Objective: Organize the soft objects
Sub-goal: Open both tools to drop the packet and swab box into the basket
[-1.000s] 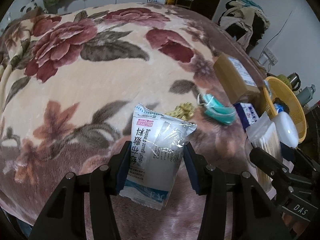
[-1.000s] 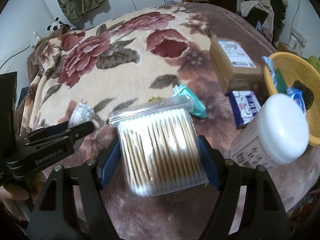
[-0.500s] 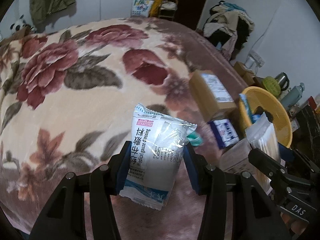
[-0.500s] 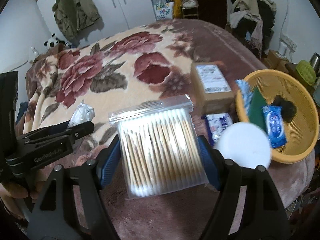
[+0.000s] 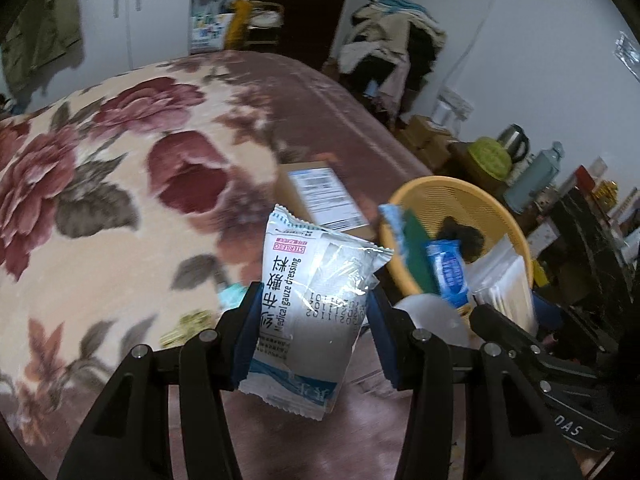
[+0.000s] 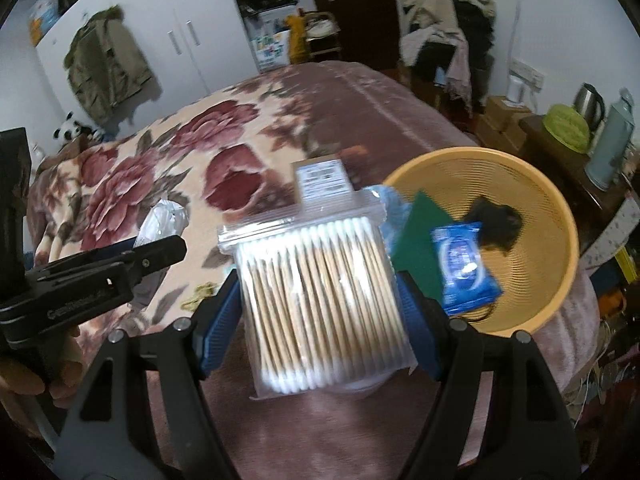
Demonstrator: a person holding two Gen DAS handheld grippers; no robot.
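Note:
My left gripper (image 5: 314, 320) is shut on a white medical gauze dressing packet (image 5: 312, 312) and holds it above the bed. My right gripper (image 6: 320, 300) is shut on a clear bag of cotton swabs (image 6: 324, 304), held up just left of the yellow basket (image 6: 560, 216). The basket (image 5: 460, 188) holds a blue tissue pack (image 6: 464, 268), a green sheet (image 6: 416, 240) and a dark item (image 6: 496, 220). The right gripper with its swab bag (image 5: 504, 284) shows at the right of the left wrist view.
A cardboard box (image 5: 320, 196) lies on the floral blanket (image 5: 100, 200) beside the basket. A yellow-green item (image 5: 188, 328) and a teal mask (image 5: 232, 294) lie on the bed. A white round lid (image 5: 432, 320) sits below the basket. Kettles and clutter stand at the right.
Both grippers have risen and moved right toward the yellow basket, still holding their packets. The basket now sits closer and larger in both views.

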